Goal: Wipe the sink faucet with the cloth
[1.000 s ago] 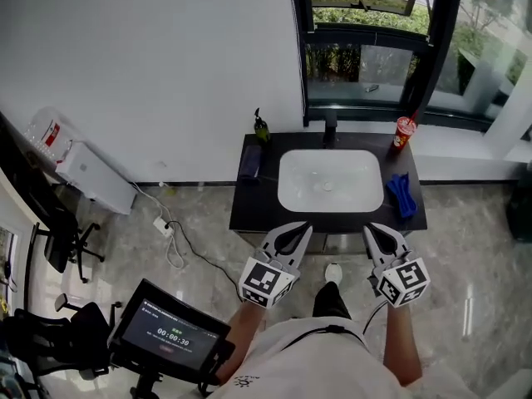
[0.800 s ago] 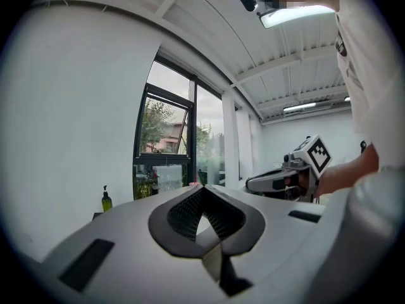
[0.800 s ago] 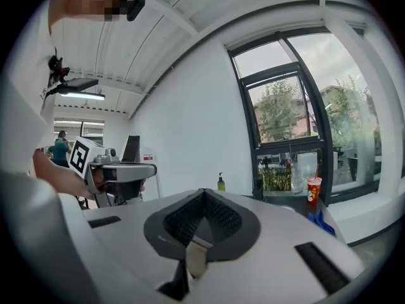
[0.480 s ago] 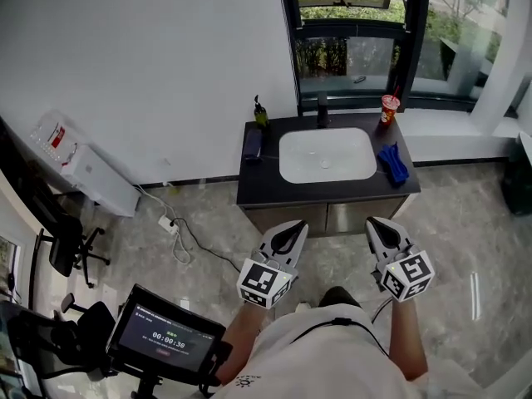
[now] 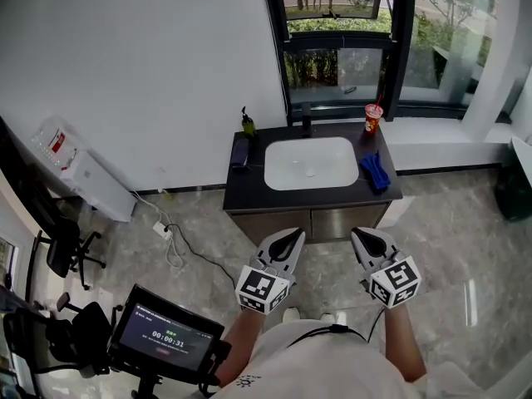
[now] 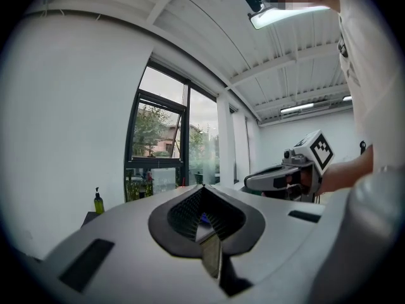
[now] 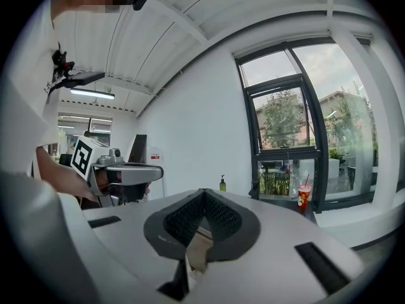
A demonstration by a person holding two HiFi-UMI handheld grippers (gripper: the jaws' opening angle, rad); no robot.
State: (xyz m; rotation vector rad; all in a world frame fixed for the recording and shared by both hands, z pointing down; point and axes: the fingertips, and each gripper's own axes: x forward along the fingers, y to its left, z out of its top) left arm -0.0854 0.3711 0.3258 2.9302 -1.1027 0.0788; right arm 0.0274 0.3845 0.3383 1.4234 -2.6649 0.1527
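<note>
The black faucet (image 5: 306,123) stands at the back of the white sink (image 5: 309,163), which is set in a dark counter (image 5: 249,188) under the window. A blue cloth (image 5: 374,171) lies on the counter to the right of the basin. My left gripper (image 5: 291,235) and right gripper (image 5: 359,233) are side by side over the floor, well short of the counter. Both are shut and hold nothing. In the left gripper view the jaws (image 6: 201,187) meet at a point. The right gripper view shows the same for its jaws (image 7: 202,192).
A red cup with a straw (image 5: 373,118) stands at the counter's back right and a green soap bottle (image 5: 247,123) at its back left. A dark object (image 5: 240,152) lies left of the basin. A screen on a stand (image 5: 169,336), office chairs and floor cables (image 5: 170,239) are to my left.
The sink counter has drawn away. A second ago both gripper tips reached its front edge; a strip of floor now lies between them. Both grippers stayed shut, side by side.
</note>
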